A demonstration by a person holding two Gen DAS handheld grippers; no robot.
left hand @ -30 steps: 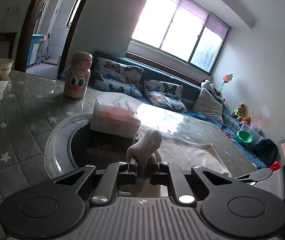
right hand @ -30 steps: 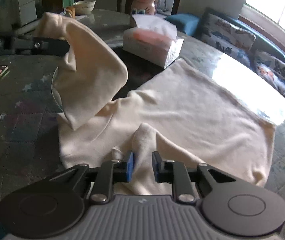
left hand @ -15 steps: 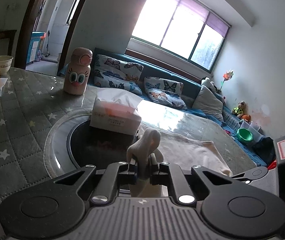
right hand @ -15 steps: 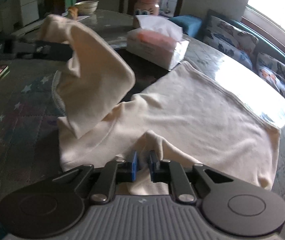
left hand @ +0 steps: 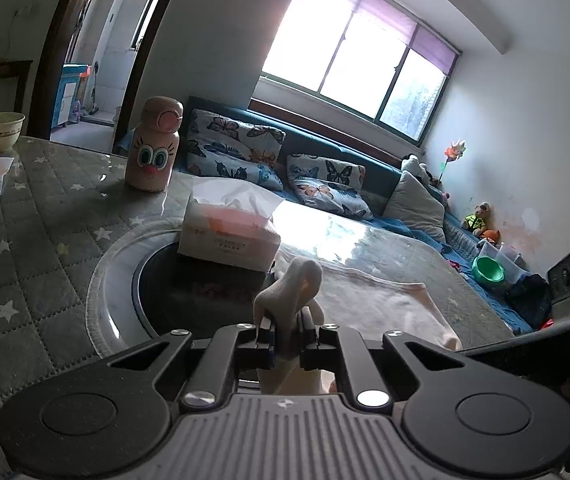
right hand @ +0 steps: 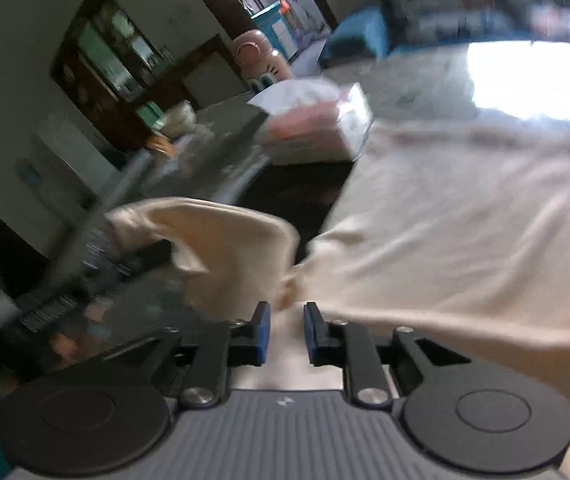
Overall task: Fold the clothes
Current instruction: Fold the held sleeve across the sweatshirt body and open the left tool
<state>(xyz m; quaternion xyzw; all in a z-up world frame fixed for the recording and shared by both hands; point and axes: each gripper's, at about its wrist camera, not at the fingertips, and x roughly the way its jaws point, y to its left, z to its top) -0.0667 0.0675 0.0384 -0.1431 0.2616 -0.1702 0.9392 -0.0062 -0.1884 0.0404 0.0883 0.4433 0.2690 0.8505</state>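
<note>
The folding looks barely begun, judging by how much cloth still lies flat. The left gripper (left hand: 287,338) has its jaws closed tight on a bunch of the cream garment (left hand: 381,300), lifted off the table (left hand: 45,240), with the tissue box (left hand: 229,232) at eleven o'clock from the pinch. In the blurred right view, the right gripper (right hand: 287,334) shows a narrow gap between its jaws; whether they hold cloth I cannot tell. The garment's long axis seems to run toward one o'clock, body spread, sleeve raised at nine o'clock.
</note>
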